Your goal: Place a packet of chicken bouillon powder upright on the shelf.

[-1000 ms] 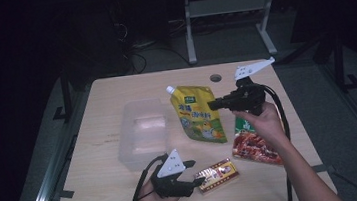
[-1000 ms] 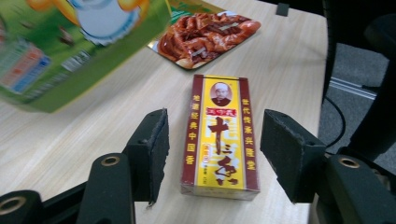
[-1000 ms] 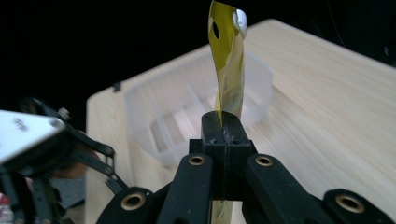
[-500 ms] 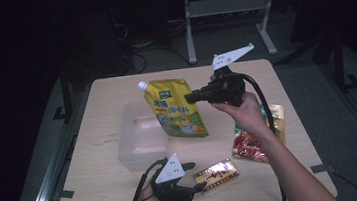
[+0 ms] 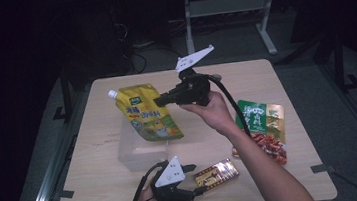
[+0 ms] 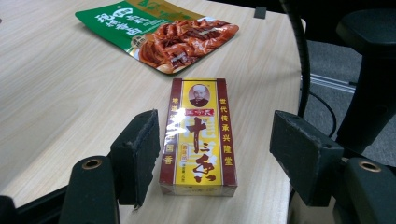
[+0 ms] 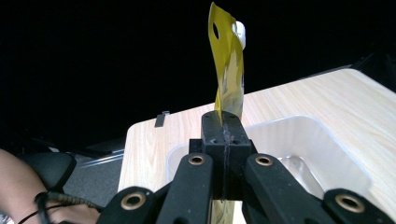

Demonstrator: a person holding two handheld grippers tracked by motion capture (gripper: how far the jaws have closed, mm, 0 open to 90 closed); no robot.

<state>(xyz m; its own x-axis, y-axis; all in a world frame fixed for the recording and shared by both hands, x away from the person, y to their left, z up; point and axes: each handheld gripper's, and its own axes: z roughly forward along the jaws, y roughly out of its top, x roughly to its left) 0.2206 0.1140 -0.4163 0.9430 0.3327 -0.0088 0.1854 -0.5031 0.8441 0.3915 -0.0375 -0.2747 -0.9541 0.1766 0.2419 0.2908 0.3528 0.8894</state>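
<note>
High view: yellow spouted pouch (image 5: pixel 149 114) held up in the air over the clear plastic tub (image 5: pixel 139 152), pinched at one edge by the right gripper (image 5: pixel 159 101), white cap pointing up and away to the left. Right gripper view: jaws pressed flat together on the pouch's edge, film rising thin and slightly curled above them, tub rim (image 7: pixel 299 122) directly below and beyond.

Probably a drop into the tub. Best done by lowering until the pouch's bottom edge sits inside the walls, tilting it flat along the tub's long side, then letting go; released from this height, likely to flop over the rim.

Further out: left gripper (image 5: pixel 191 180) low on the table (image 5: pixel 100 189) near the front edge, jaws parted wide on either side of the red-and-yellow box (image 6: pixel 200 136), left pad close to the box's side, right pad well clear, nothing clamped. Beyond the box, green snack packet (image 6: pixel 159 30) flat on the table, apart from it. Closing squarely across the box's narrow width should serve, if that comes next.
</note>
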